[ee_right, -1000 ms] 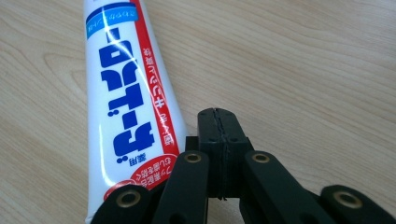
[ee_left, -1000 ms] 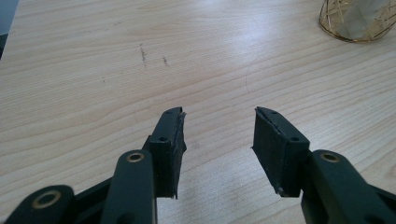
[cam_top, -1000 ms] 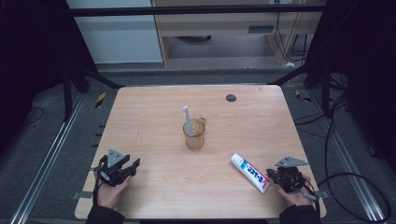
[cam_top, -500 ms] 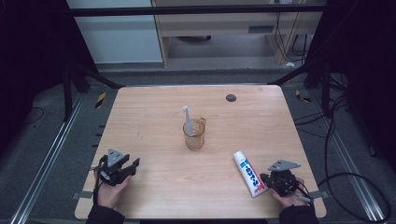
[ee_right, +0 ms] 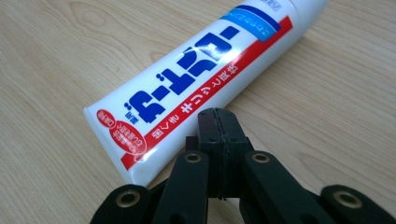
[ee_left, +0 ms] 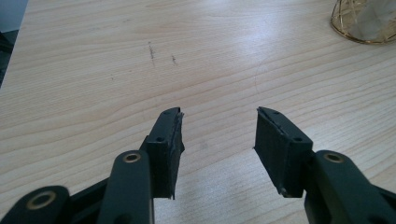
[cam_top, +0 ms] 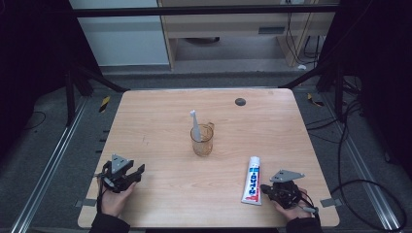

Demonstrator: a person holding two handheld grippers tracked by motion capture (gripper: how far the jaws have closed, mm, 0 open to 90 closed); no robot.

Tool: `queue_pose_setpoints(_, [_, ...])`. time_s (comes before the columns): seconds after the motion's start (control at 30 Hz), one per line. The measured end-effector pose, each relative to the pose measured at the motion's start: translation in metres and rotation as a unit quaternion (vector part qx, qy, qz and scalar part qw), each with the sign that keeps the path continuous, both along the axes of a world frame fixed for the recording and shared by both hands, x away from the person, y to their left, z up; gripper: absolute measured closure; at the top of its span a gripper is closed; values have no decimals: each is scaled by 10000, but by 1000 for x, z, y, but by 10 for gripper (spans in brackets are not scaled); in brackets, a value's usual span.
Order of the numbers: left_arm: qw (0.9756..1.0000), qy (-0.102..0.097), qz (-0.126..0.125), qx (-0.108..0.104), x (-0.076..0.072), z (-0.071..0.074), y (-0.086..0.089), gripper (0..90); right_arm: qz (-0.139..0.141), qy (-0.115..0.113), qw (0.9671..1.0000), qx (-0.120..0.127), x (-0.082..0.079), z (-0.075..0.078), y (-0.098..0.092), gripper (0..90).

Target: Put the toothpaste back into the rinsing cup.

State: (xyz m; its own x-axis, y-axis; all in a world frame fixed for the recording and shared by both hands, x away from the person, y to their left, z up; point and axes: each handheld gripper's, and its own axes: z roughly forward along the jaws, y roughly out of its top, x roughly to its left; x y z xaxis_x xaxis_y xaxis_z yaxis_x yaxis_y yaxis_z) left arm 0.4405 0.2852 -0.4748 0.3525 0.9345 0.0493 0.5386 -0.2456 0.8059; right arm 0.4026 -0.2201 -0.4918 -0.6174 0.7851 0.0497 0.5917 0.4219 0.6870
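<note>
Your right claw (ee_right: pixel 218 116) is pressed together with nothing between its jaws, just beside the toothpaste tube (ee_right: pixel 196 84), which lies flat on the tabletop (cam_top: pixel 160 126). Your left claw (ee_left: pixel 218 135) is spread over bare wood.

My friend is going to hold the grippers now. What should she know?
Left gripper: open, holding nothing, near the table's front left corner.
Right gripper: jaws shut together with nothing between them, right beside the toothpaste tube.
The tube lies flat on the table at the front right, cap end pointing away from the person.
The clear cup stands mid-table with a white toothbrush leaning in it.
Done: toothbrush is in the cup.
Left: the tube is not picked up; probably open the right gripper, grasp it and take it to the cup.
</note>
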Motion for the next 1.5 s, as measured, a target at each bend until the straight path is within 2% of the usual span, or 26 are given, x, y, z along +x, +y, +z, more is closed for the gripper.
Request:
queue_pose_setpoints(0.27, [10000,3,26,-4,0,1,1,506,150,-13,9999,42,5,-1,17,900])
queue_pose_setpoints(0.6, [10000,-32,35,79,1,1,0,503,125,-48,9999,12,16,-1,35,900])
queue_pose_setpoints(0.77, [9999,-42,41,108,1,1,0,502,194,-77,9997,92,18,1,37,900])
queue_pose_setpoints(0.97, [9999,-40,60,128,1,2,0,509,-83,-330,9988,356,19,12,24,900])
queue_pose_setpoints(1.17, [9999,-31,89,127,3,1,-1,512,-559,-741,9946,474,29,26,9,900])
queue_pose_setpoints(1.27, [9998,-47,114,128,4,2,-1,512,-771,-719,9925,620,39,28,1,900])
queue_pose_setpoints(1.5, [9999,-63,132,47,3,3,-1,496,-875,-733,9919,562,68,27,2,900])
